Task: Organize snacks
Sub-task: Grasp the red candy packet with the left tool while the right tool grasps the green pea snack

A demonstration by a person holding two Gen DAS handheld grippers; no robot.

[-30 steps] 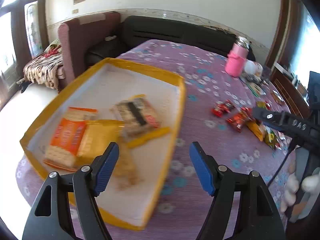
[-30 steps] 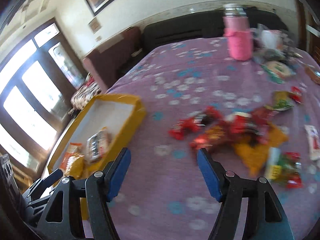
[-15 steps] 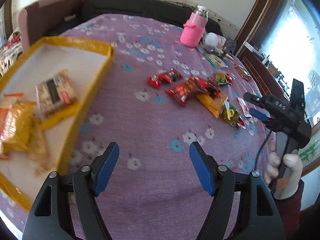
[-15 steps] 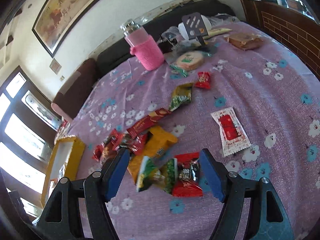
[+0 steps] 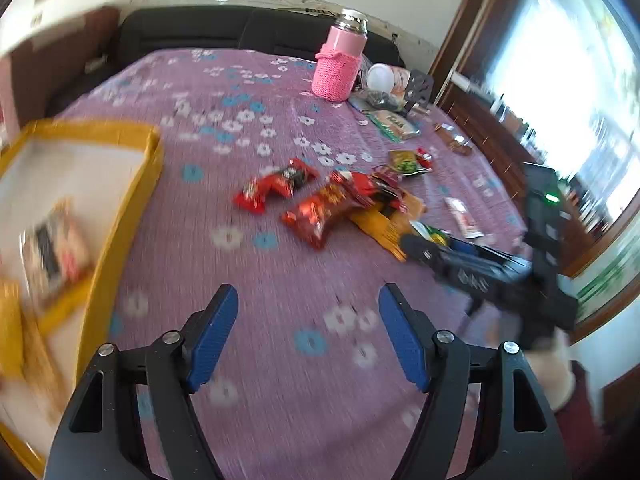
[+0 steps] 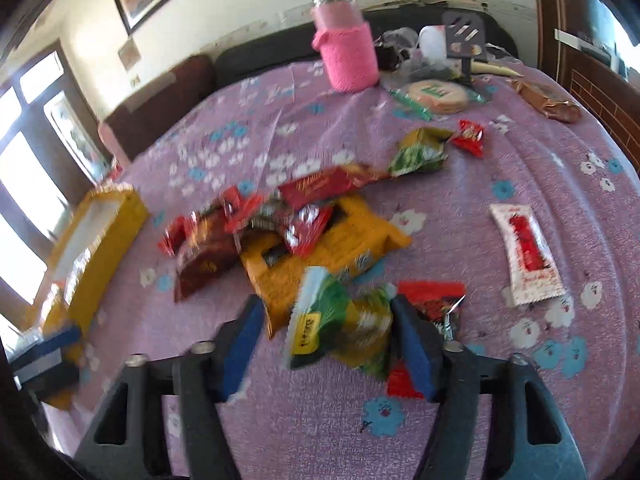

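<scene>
Loose snack packets lie in a pile on the purple flowered cloth: red ones point(image 5: 276, 190), a yellow bag point(image 6: 332, 248) and a green-and-yellow packet point(image 6: 340, 328). My right gripper point(image 6: 327, 308) is low over the green-and-yellow packet, which lies between its closing jaws. The right pad is at the packet's edge and the left pad stands off it. In the left wrist view the right gripper point(image 5: 436, 246) sits at the pile's near right end. My left gripper point(image 5: 309, 294) is open over bare cloth, with nothing between its fingers. The yellow tray point(image 5: 120, 216) lies to its left and holds several packets point(image 5: 52, 248).
A pink-sleeved bottle point(image 6: 348, 52) stands at the far side, with a round green-labelled pack point(image 6: 434, 94) and clutter beside it. A white-and-red sachet point(image 6: 528, 256) and a small red packet point(image 6: 470, 136) lie to the right. A dark sofa runs behind the table.
The left wrist view has swung from the yellow tray to the snack pile. My right gripper has come down over the green-and-yellow packet and its jaws have narrowed around it.
</scene>
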